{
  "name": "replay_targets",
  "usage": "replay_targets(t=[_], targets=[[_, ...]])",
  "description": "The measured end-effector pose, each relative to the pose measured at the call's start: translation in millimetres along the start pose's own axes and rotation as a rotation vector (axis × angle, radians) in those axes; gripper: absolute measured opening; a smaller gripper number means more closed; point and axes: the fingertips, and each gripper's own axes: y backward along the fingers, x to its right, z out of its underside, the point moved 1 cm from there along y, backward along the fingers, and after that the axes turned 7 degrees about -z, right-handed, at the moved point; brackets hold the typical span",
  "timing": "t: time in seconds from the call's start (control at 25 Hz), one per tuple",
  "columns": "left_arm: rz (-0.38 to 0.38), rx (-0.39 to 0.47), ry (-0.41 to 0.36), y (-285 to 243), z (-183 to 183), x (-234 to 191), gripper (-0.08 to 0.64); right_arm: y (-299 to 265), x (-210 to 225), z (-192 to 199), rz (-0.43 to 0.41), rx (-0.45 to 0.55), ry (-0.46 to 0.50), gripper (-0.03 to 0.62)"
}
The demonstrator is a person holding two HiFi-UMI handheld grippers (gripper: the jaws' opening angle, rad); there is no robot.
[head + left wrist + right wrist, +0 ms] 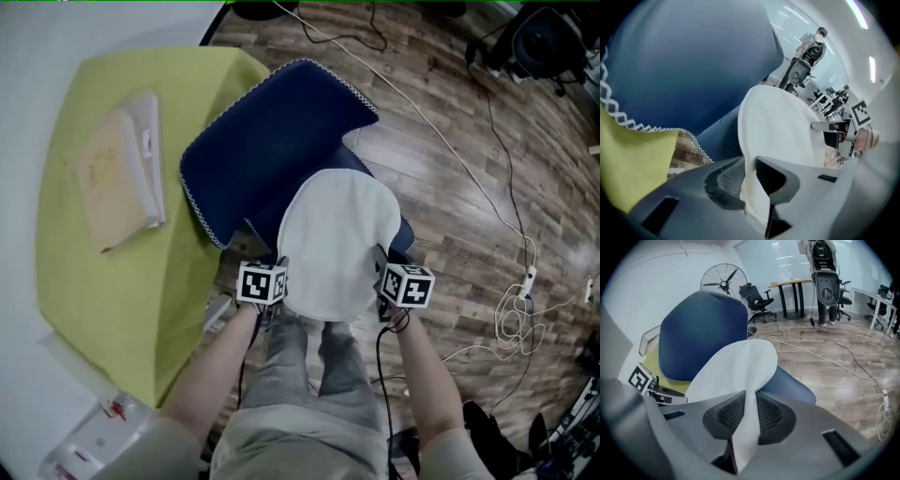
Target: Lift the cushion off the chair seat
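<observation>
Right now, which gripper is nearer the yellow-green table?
Left. The left gripper clamps the cushion's edge on the side of the table. The right gripper clamps the opposite edge, with the cushion between it and the table.

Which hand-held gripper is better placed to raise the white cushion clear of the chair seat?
Right, marginally: the right hand-held gripper has the cushion edge pinched squarely between both pads. The left hand-held gripper clamps the opposite edge too, so raising both together looks best.
</observation>
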Motion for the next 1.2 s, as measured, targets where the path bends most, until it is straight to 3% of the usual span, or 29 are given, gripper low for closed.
replay_targets(t=[0.16,0.28,0.56,0.8,1.2], targets=[[0.034,0.087,0.003,52,-26,11,0.077,49,-24,-32,-0.020,0.092,0.003,0.080],[0.052,0.143,-0.044,96,-48,22,0.076,89,-44,-55,-0.030,0.163,0.025,0.080],[0.084,0.287,-0.136,195,-90,62,0.075,193,-83,-108,-0.006,0.328,0.144,0.080],[0.103,0.428,-0.150,280,-122,91,0.075,288,-126,-152,-0.018,0.474,0.212,0.081],[0.136,0.629,-0.193,406,-138,115,0.075,408,-201,-182,-0.051,0.666,0.321,0.083]])
